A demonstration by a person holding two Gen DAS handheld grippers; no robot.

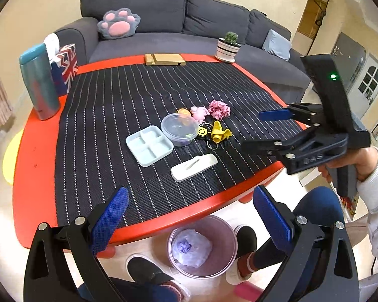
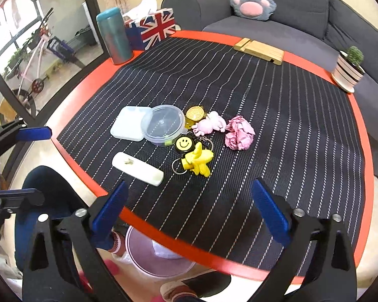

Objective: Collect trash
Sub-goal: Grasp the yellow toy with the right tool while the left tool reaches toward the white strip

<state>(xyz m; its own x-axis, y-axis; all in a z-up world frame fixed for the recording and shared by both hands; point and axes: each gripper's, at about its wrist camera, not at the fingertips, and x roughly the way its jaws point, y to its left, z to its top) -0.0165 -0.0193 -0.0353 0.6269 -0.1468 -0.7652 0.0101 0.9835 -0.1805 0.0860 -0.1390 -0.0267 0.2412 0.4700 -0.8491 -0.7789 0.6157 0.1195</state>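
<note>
Crumpled pink paper (image 2: 239,133) is seen lying on the tabletop (image 2: 289,125) beside the keychains (image 2: 197,159), not yet collected. One wad is already seen in the bin (image 1: 202,246) below. Both the left gripper (image 1: 189,216) and right gripper (image 2: 189,211) are held open, empty.

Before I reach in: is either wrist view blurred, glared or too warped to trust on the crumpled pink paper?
Left wrist view: sharp at centre, crumpled pink paper ball crisp; fisheye bends the red table edge; black corners. Right wrist view: paper ball clear; near table rim slightly smeared, pink waste bin beneath soft; bright window at left, no glare on the black striped mat.
</note>
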